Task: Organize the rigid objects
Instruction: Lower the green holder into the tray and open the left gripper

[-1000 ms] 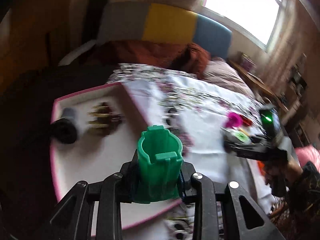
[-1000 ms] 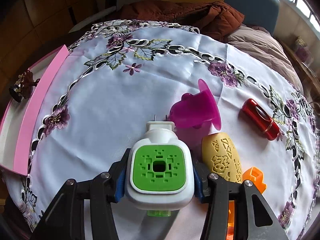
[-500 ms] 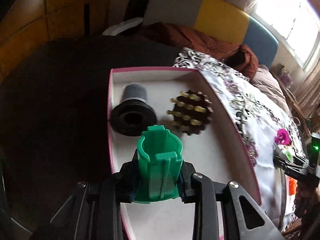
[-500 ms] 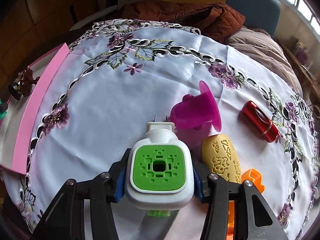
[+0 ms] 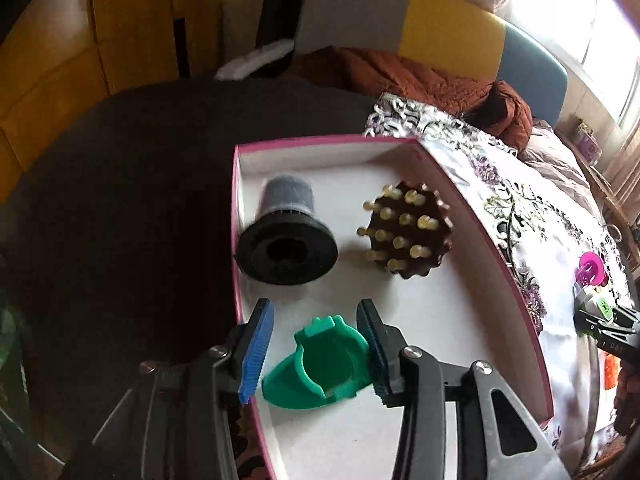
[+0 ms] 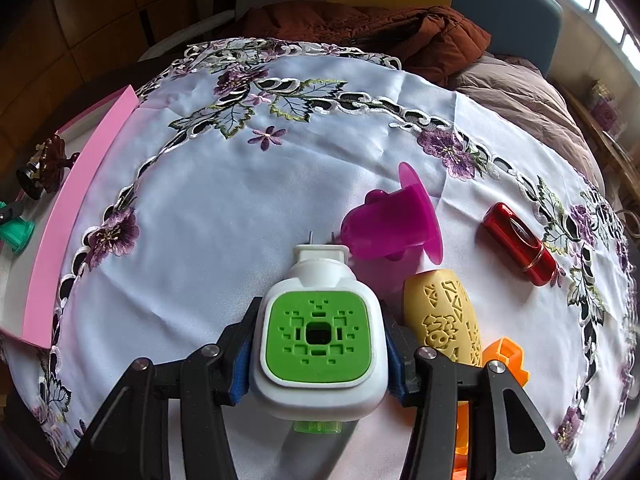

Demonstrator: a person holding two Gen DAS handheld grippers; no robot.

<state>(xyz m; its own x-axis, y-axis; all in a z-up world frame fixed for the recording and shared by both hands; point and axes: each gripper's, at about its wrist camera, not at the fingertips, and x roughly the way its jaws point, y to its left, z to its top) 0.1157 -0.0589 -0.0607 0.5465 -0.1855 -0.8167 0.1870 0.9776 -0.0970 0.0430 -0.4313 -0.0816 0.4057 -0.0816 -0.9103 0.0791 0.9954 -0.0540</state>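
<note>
Left gripper (image 5: 316, 354): jaws spread wide, nothing clamped. The green piece (image 5: 320, 364) lies on its side on the white floor of the pink tray (image 5: 472, 216), between the two fingers; the right finger looks close to or touching it, the left finger stands apart from it. The left finger overhangs the tray's left wall.

Tray contents, left to right: black funnel (image 5: 286, 236) on its side, wide mouth toward the camera, near the left wall; brown studded disc (image 5: 406, 236) tilted, just right of the funnel, not touching it. Green piece sits nearer the camera than both.

Tray rests at the left edge of the embroidered cloth (image 6: 224, 208). In the right wrist view the tray wall (image 6: 76, 216) shows as a pink strip at far left, the green piece (image 6: 16, 234) just beyond it.

Right gripper (image 6: 320, 340): jaws closed on the white plug-in unit (image 6: 320, 336), green perforated face up, two prongs pointing away, above the cloth.

On the cloth beside it, left to right: magenta cup (image 6: 394, 220) on its side just beyond the prongs; yellow patterned cylinder (image 6: 444, 316) lying flat, close against the right finger; orange piece (image 6: 506, 360) partly hidden behind that finger; red cylinder (image 6: 518, 238) lying apart, farther right
</note>
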